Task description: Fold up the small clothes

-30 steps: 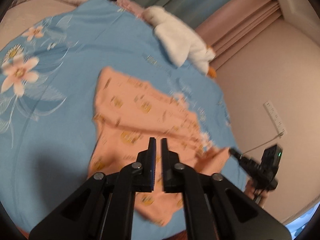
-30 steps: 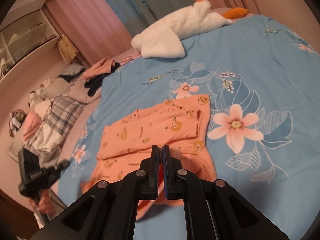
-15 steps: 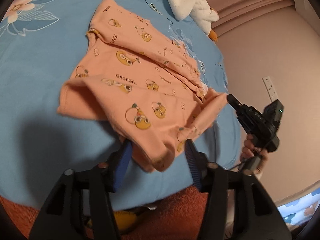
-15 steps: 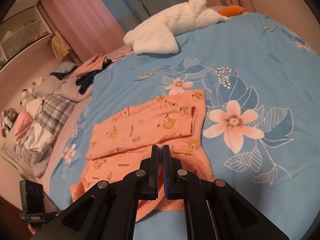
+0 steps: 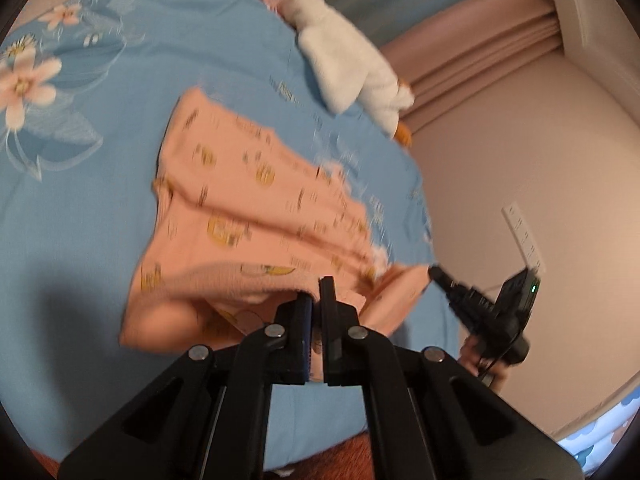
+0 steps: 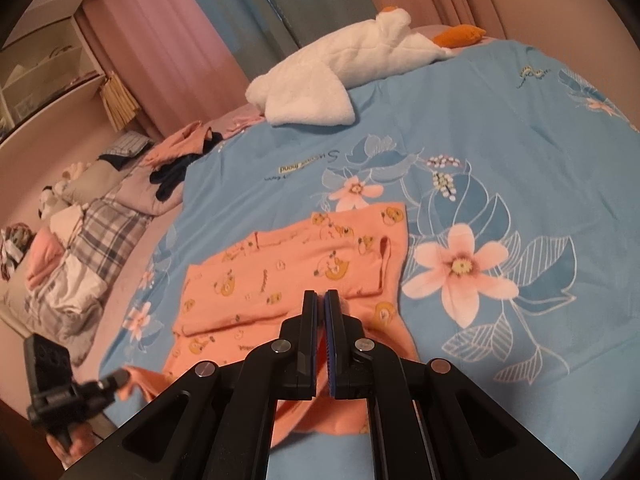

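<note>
I see a white goose plush (image 6: 336,80) on my blue floral bedspread (image 6: 500,152), pink curtains (image 6: 160,40) behind.

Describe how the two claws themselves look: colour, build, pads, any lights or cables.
Both are matte black. The left claw and right claw each have two flat parallel fingers on angular linkage arms with triangular cut-outs and silver pivot bolts. A ribbed blue pad lines one finger on each. Seen from the left wrist camera, the right claw's body carries a small green light and a thin cable. No sleeves are visible.
</note>
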Motion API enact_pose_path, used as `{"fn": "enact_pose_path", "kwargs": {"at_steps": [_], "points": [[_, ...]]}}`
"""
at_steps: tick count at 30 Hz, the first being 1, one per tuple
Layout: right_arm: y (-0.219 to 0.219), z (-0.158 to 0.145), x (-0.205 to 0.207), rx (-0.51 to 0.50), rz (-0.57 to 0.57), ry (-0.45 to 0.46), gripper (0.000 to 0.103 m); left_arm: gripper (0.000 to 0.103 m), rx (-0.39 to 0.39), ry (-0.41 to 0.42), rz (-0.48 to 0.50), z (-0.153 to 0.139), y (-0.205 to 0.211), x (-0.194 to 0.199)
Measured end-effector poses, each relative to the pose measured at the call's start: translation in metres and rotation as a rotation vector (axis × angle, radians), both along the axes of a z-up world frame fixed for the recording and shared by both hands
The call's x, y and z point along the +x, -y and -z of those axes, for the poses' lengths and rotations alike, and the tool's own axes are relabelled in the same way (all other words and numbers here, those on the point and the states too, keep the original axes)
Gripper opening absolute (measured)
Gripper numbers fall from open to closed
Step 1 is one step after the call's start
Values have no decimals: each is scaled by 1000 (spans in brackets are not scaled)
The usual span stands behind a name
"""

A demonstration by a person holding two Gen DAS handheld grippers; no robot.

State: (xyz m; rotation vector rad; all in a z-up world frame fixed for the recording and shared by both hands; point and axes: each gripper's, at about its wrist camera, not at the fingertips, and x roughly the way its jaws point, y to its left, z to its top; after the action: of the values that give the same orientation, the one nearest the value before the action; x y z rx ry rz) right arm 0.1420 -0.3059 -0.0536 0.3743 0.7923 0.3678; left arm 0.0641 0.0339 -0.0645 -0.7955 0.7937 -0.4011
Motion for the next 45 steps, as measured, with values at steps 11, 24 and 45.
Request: {"fn": "enact_pose_path", "kwargs": {"at_steps": [11, 24, 45], "points": [[7, -20, 78, 54, 0, -40, 5, 2, -53, 85, -144, -27, -43, 89], [-15, 67, 205, -52, 91, -314, 5, 1, -28, -179, -213, 55, -74, 219], [27, 40, 120, 20, 133, -229, 49, 70, 104, -134, -157, 34, -76, 127]]}}
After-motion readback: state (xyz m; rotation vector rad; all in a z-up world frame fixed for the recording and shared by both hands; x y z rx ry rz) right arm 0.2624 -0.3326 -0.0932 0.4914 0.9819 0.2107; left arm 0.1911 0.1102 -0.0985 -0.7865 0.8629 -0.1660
